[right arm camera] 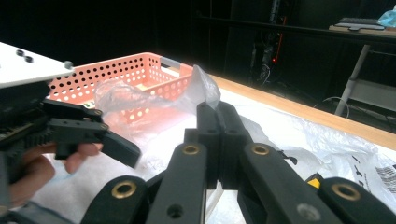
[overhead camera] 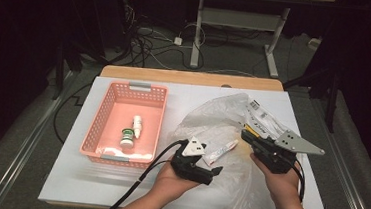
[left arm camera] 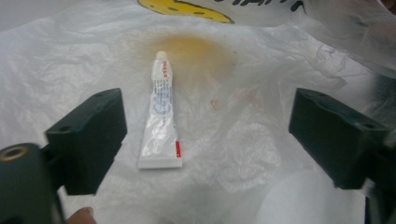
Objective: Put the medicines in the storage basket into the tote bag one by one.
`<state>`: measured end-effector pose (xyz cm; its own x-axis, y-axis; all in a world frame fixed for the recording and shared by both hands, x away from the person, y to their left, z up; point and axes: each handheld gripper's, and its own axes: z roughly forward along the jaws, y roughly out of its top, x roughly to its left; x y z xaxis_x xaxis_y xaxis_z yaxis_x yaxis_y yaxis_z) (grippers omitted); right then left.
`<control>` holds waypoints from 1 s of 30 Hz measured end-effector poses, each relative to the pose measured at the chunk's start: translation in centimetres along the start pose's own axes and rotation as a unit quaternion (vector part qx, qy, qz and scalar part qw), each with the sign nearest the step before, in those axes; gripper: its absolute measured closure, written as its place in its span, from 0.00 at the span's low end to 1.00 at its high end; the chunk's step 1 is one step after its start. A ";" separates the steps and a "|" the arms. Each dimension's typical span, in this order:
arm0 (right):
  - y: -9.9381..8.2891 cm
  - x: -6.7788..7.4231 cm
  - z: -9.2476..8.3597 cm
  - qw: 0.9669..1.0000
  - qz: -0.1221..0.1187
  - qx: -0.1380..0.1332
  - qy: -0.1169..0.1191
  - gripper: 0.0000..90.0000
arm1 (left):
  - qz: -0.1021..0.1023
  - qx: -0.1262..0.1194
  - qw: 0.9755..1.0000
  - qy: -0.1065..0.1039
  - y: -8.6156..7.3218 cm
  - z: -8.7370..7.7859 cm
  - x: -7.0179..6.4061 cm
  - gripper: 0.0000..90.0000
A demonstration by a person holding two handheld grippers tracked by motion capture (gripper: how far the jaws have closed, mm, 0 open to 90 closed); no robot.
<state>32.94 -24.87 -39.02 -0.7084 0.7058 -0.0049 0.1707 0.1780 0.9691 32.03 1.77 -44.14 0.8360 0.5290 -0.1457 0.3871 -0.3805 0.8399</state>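
Where cables trail over grey floor, white table (overhead camera: pixel 117 184), left gripper (overhead camera: pixel 207 172) jaws wide, empty, right gripper (overhead camera: pixel 247 135) jaws pinching plastic bag (overhead camera: pixel 212 119).

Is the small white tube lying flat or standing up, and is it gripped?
Lying flat and not gripped. The tube rests on the plastic bag, cap end away, between the left gripper's wide-open jaws, which stand clear of it.

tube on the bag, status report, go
Left gripper open, tube lying free between its jaws. Right gripper shut on the plastic bag. Pink basket alongside, nothing in the way.
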 end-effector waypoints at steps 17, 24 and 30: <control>0.0 0.1 0.0 1.000 0.001 -0.001 -0.002 1.00 | -0.006 -0.013 0.999 0.031 -1.6 -5.0 0.9 0.00; 0.0 0.0 -0.1 1.000 0.002 -0.003 -0.002 1.00 | -0.013 -0.020 0.999 0.045 -1.6 -7.4 1.2 0.00; 0.0 0.0 -0.1 1.000 0.004 -0.001 -0.002 1.00 | -0.024 -0.021 0.997 0.067 -2.4 -8.7 2.4 0.00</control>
<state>32.88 -24.93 -39.04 -0.7047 0.7095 0.0010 0.1742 0.1716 0.9696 29.70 10.55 -41.92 0.7568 0.6431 -0.1167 0.4059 -0.3225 0.8551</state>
